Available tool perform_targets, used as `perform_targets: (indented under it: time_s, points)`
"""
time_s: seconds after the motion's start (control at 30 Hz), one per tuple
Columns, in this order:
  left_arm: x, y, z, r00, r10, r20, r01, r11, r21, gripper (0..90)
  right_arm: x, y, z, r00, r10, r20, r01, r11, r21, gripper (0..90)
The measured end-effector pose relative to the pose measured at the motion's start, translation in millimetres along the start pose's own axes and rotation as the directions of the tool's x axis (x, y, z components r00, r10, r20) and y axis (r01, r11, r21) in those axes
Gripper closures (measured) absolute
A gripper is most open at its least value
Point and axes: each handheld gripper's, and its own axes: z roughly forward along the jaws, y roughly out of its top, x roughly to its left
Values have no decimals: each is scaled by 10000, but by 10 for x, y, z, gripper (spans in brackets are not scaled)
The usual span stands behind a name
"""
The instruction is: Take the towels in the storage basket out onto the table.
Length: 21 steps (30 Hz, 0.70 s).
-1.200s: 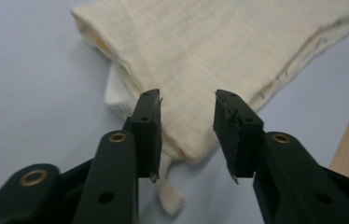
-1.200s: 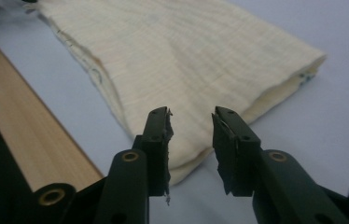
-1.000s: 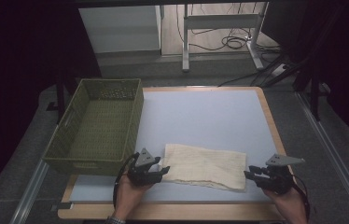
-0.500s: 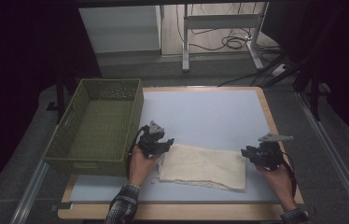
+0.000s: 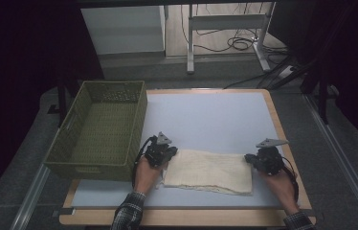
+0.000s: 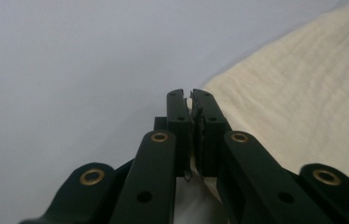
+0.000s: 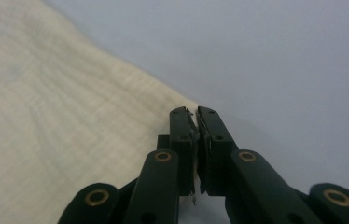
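One cream cloth [image 5: 209, 171] lies flat at the lower centre of the worktop [image 5: 210, 120], with one green basket [image 5: 99, 129] at left. Two grippers pinch it: the left gripper [image 5: 166, 155] is clamped on its left corner, and the right gripper [image 5: 252, 159] is clamped on its right corner.

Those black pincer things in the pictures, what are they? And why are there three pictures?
They are grippers, tools a person squeezes by hand. The top picture comes from a camera high above the table. You see the left gripper and the right gripper, one in each hand. The other two pictures come from small cameras riding on each gripper, looking along its black jaws. On the table lie a cream cloth and a green woven basket, which looks empty. Each gripper has its jaws shut on a corner of the cloth: the left gripper view shows one corner pinched, the right gripper view the other.
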Motion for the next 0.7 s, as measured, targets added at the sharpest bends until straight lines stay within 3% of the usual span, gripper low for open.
perform_targets:
  time_s: [0.17,0.33,0.5,0.57,0.7]
  points:
    - [-32,-9,-245,9990,-458,-22,455,9962,-746,870,-129,233,68,10000,-77,48,78,9996,-277,851]
    - [-154,-114,-362,9971,-721,238,741,9927,-957,867,-231,457,251,9998,-122,158,127,9994,-320,851]
    - [-53,-89,-275,9974,-672,-262,651,9953,-721,862,-315,523,465,9999,159,37,-160,9997,186,845]
    - [-22,-75,-240,9970,-751,-159,739,9951,-650,855,-309,523,462,9999,142,24,-143,9998,124,843]
    - [8,-96,-103,9965,-691,-469,686,9976,-117,798,-281,496,299,9996,116,-264,-122,9997,-227,783]
